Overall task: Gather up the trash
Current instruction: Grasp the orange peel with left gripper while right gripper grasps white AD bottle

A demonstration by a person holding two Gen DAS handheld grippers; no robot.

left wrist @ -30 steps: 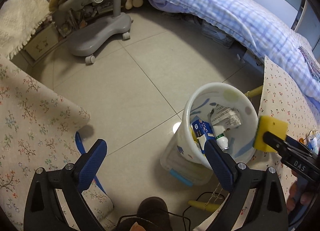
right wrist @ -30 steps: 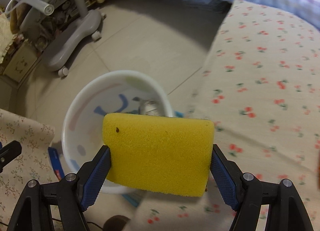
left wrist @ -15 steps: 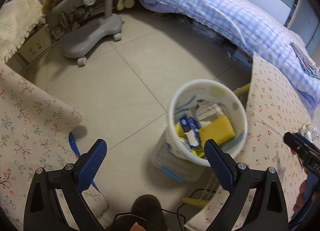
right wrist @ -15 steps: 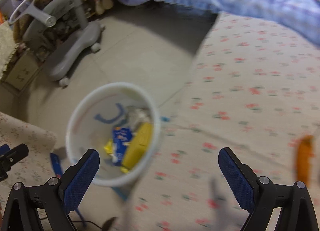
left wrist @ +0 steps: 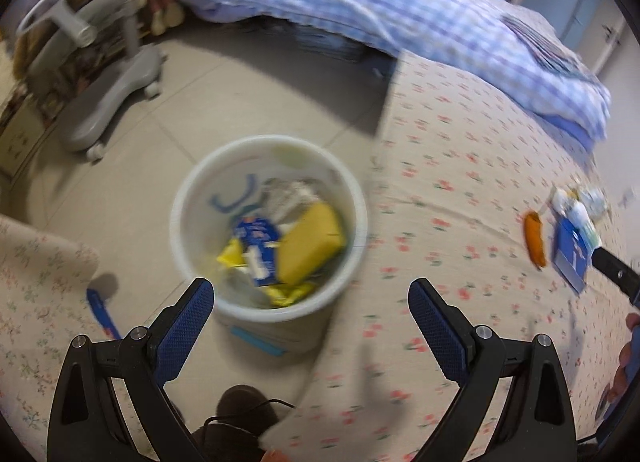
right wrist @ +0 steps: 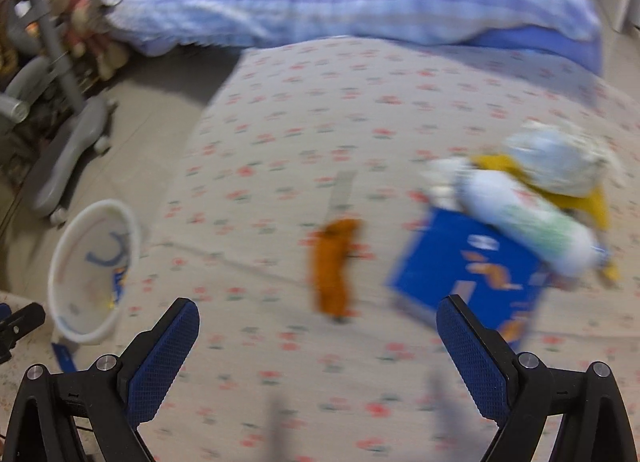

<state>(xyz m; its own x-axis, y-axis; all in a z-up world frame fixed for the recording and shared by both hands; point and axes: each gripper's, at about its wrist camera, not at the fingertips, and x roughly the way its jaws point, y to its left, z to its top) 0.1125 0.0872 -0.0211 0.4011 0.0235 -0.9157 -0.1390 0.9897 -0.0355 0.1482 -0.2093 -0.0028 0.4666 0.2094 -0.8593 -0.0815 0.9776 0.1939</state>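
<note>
A white trash bin [left wrist: 192, 197] stands on the floor beside the floral-covered surface [left wrist: 460, 165]. Inside it lie a yellow sponge [left wrist: 310, 240], a blue carton [left wrist: 258, 242] and yellow wrappers. My left gripper [left wrist: 311, 304] is open and empty above the bin's near rim. My right gripper [right wrist: 318, 326] is open and empty over the floral surface [right wrist: 320, 121]. Ahead of it lie an orange piece [right wrist: 334, 266], a blue box [right wrist: 468, 274], a white bottle [right wrist: 528, 221] and crumpled wrappers [right wrist: 556, 161]. The bin [right wrist: 66, 262] is at its far left.
A bed with a blue checked quilt [left wrist: 400, 9] runs along the back. A grey wheeled chair base [left wrist: 108, 101] stands on the tiled floor at the left. A blue pen-like item [left wrist: 102, 312] lies by another floral cloth [left wrist: 36, 294] at lower left.
My right gripper opened and dropped the yellow sponge into the bin, then swung right toward the trash pile. My left gripper shifted right, bringing the bin under it.
</note>
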